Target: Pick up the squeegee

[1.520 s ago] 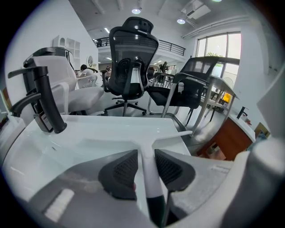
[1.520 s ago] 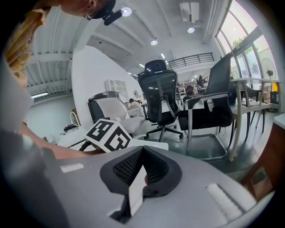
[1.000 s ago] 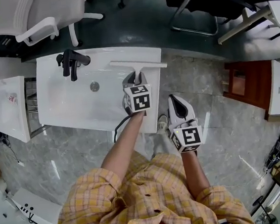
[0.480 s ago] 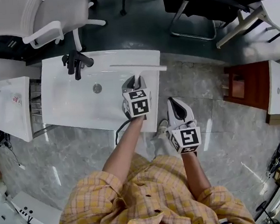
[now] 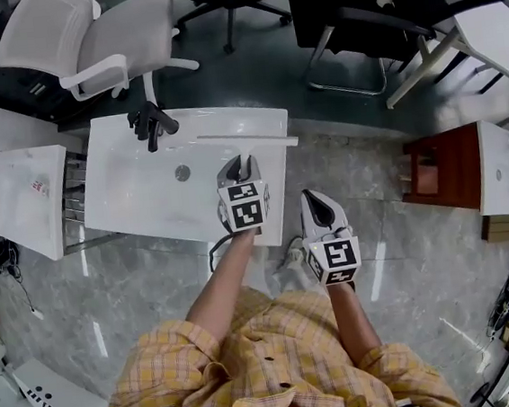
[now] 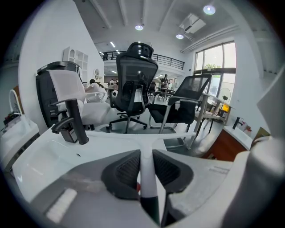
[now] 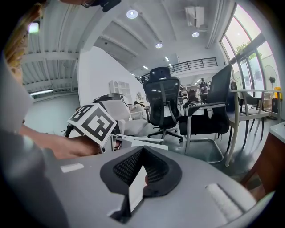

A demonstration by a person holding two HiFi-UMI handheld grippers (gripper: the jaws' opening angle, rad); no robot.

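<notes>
The squeegee (image 5: 248, 140) is white, with a long thin blade and a handle that turns dark at its end. My left gripper (image 5: 240, 165) is shut on the handle and holds it over the right end of the white sink (image 5: 136, 192), blade away from me. In the left gripper view the handle (image 6: 147, 178) runs straight between the dark pads (image 6: 122, 171), which press on it from both sides. My right gripper (image 5: 314, 199) hangs over the floor to the right of the sink, jaws closed with nothing in them. In the right gripper view (image 7: 142, 153) the squeegee blade (image 7: 142, 141) shows ahead.
A black faucet (image 5: 151, 120) stands at the back of the sink. A white office chair (image 5: 92, 34) and a black chair (image 5: 343, 17) stand behind it. A white unit (image 5: 24, 200) sits to the left, a brown cabinet (image 5: 437, 174) to the right. The floor is grey marble.
My left gripper has risen with the squeegee in it, and the blade now hangs above the sink's back edge. The right gripper has lifted a little too.
</notes>
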